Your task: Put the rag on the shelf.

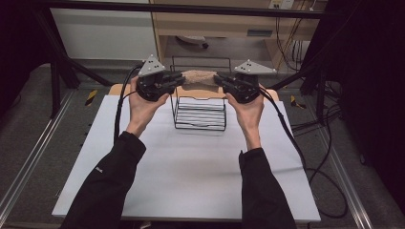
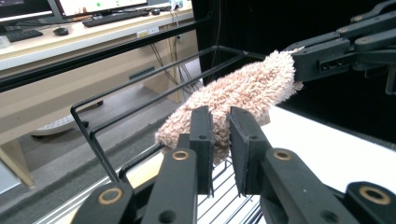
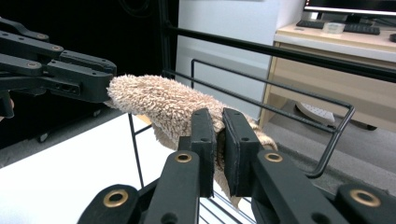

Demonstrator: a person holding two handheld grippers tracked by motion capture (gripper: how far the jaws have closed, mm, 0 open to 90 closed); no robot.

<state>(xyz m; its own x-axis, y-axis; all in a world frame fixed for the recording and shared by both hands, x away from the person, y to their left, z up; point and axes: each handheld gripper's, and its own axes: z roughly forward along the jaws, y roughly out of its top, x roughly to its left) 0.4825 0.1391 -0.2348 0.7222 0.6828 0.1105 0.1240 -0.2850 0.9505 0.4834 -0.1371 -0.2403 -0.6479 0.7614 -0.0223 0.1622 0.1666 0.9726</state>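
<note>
A wooden desk [image 2: 56,44] with a keyboard [image 2: 114,17] and mouse [image 2: 60,31] stands behind; grey carpet floor [image 1: 28,124], black curtain [image 1: 372,71] alongside.

Beyond the far edge of your white table [image 1: 191,176] stands a wooden desk [image 1: 224,24]. On your desk [image 3: 336,37] you have a keyboard [image 3: 348,27]; another keyboard [image 2: 116,17] and mouse [image 2: 60,31] sit there too.

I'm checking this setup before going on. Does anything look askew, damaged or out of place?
Nothing stands out. The fuzzy beige towel is stretched level between the left gripper and right gripper, above the upright black wire rack on the white table.
</note>
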